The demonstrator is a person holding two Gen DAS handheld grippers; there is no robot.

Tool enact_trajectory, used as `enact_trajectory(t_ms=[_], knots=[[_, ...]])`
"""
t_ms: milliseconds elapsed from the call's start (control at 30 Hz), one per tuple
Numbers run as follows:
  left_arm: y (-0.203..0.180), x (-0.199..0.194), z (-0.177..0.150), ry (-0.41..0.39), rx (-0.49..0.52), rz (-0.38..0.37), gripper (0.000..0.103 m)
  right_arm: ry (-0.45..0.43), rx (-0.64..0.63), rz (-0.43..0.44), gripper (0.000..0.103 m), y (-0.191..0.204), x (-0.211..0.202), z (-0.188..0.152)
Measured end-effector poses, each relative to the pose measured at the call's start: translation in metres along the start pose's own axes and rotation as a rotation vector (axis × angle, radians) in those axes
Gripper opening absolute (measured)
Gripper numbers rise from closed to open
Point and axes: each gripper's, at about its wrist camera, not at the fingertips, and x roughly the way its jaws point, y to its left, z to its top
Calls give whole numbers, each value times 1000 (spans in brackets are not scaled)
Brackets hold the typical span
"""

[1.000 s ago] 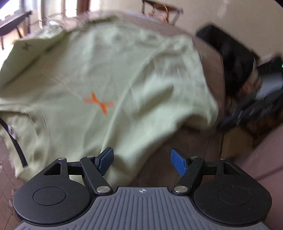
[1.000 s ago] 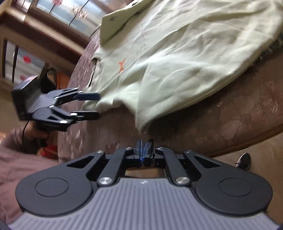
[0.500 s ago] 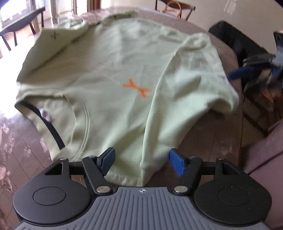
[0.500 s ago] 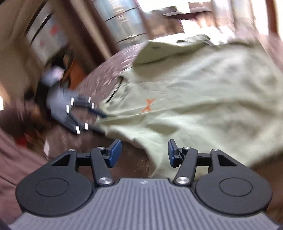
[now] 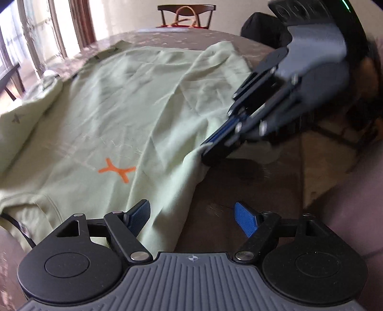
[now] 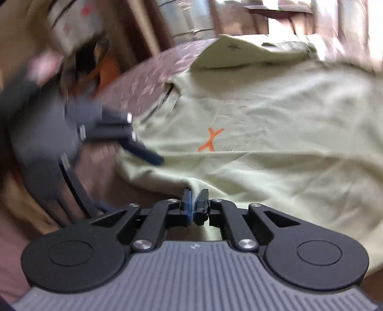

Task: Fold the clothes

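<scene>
Round dark brown worktop with a faint floral pattern [image 5: 251,191]: fills the middle of both views, far edge curving across the upper part of the frame.

Pale green cotton T-shirt with a small orange X mark [image 5: 119,114]: spread across the worktop, covering the centre and left of the left wrist view and the centre and right of the right wrist view [image 6: 275,143]. Dark-trimmed neckline at the lower left of the left wrist view; one sleeve folded over at the left edge. Creased, lying mostly flat, near edge lifted at centre right.

Dark wooden chair [image 5: 186,14]: top centre of the left wrist view, beyond the worktop.

Right claw [image 6: 194,203]: lower centre of its own view, blue pads together and clamped on the near edge of the T-shirt, a fold of fabric rising between them. Seen also at right of centre in the left wrist view [image 5: 210,146], blurred, pinching the raised shirt edge.

Left claw [image 5: 191,215]: lower centre of its own view, blue pads apart and opening, clamped on nothing. Left pad over the shirt's near edge, right pad over bare worktop. Blurred at the left of the right wrist view [image 6: 148,153].
</scene>
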Motion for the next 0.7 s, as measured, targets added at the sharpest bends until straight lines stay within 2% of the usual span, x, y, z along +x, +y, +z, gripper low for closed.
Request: enact_trajectory(t_ms=[100,200,233,267,300,333,400,433,467,533,600,700], knots=[[-8,13,6,-2,22,76,82,-51,120,67,6,-16,-12,0],[-10,22,8,12,52,147,82,-71,129,74,6,-17,-17,-2],[-7,21,8,9,44,156,68,-69,119,77,6,-15,-18,-3],[-2,18,7,-1,21,162,36,-63,105,82,10,-13,-19,-6],[3,14,7,-10,2,170,22,-52,84,87,11,-10,-22,-8],[8,9,5,-13,-1,185,14,-47,55,91,14,-6,-27,-12],[17,-2,-1,-16,-4,189,12,-52,-14,63,31,2,-40,-23],[21,-4,-5,-4,-3,183,11,-56,-64,23,50,7,-45,-30],[24,-6,-8,7,-2,177,10,-60,-122,-23,63,12,-51,-38],[32,-8,-12,20,-23,153,10,-67,-227,-100,66,20,-60,-52],[41,-12,-13,9,-75,126,10,-75,-302,-136,66,27,-61,-60],[51,-15,-7,-13,-109,123,9,-87,-415,-173,66,40,-51,-67]])
